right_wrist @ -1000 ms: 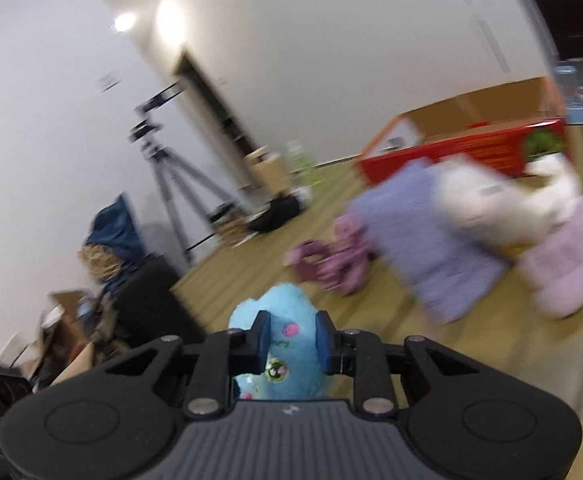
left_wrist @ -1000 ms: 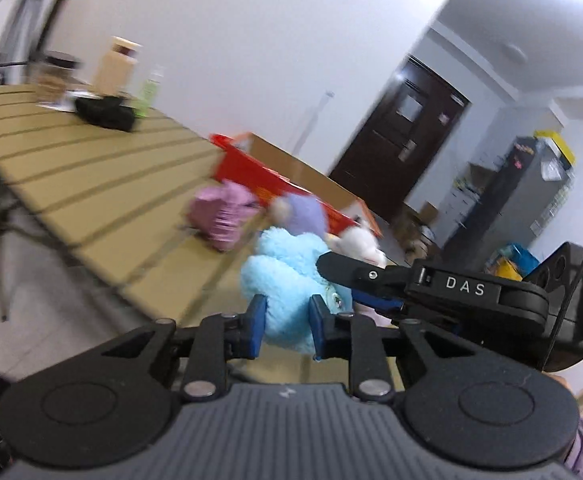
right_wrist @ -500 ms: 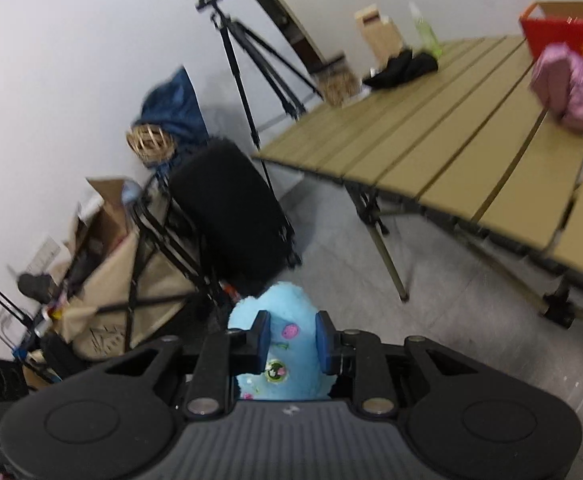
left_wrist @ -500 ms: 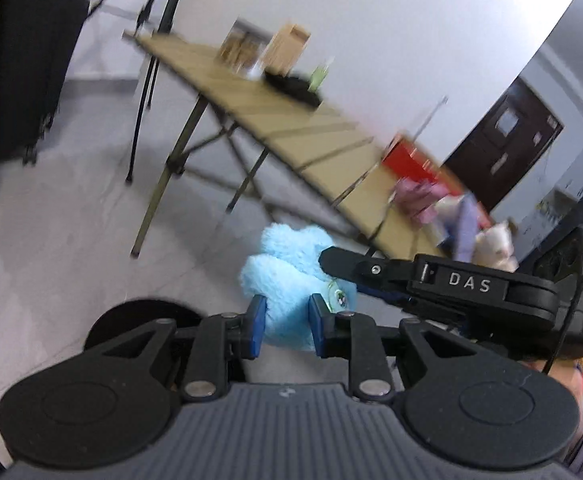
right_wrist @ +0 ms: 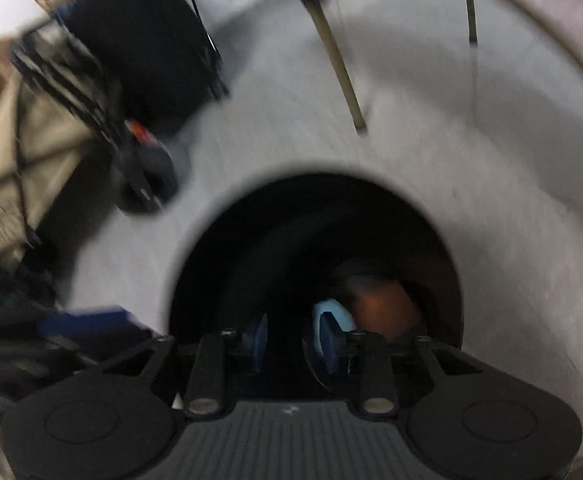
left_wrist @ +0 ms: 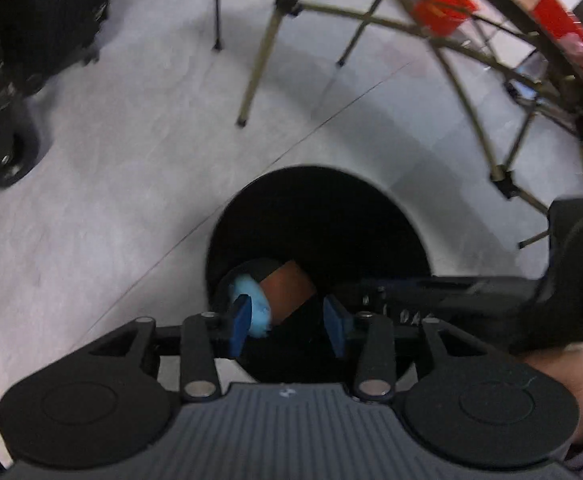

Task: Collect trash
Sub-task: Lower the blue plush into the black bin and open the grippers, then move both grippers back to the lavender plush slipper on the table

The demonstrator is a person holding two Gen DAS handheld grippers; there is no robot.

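Observation:
A round black trash bin [left_wrist: 319,200] stands on the grey floor, right under both grippers; it also shows in the right wrist view [right_wrist: 251,216]. At its bottom lie the blue plush toy [left_wrist: 251,300] and a brown object [left_wrist: 289,290]; both show in the right wrist view too, the toy [right_wrist: 337,314] beside the brown object [right_wrist: 383,304]. My left gripper [left_wrist: 287,326] is open and empty above the bin mouth. My right gripper [right_wrist: 293,344] is open and empty over the bin; its body [left_wrist: 491,300] reaches in from the right of the left wrist view.
Folding table legs [left_wrist: 259,52] stand beyond the bin. A black suitcase [left_wrist: 47,12] and a cart wheel [left_wrist: 3,152] are at the left. A beige cart with a black frame [right_wrist: 31,140] is left in the right wrist view. Red boxes [left_wrist: 443,8] sit far right.
Both grippers swung down from the table side to above the bin. Both opened, and the blue plush toy they held now lies inside the bin.

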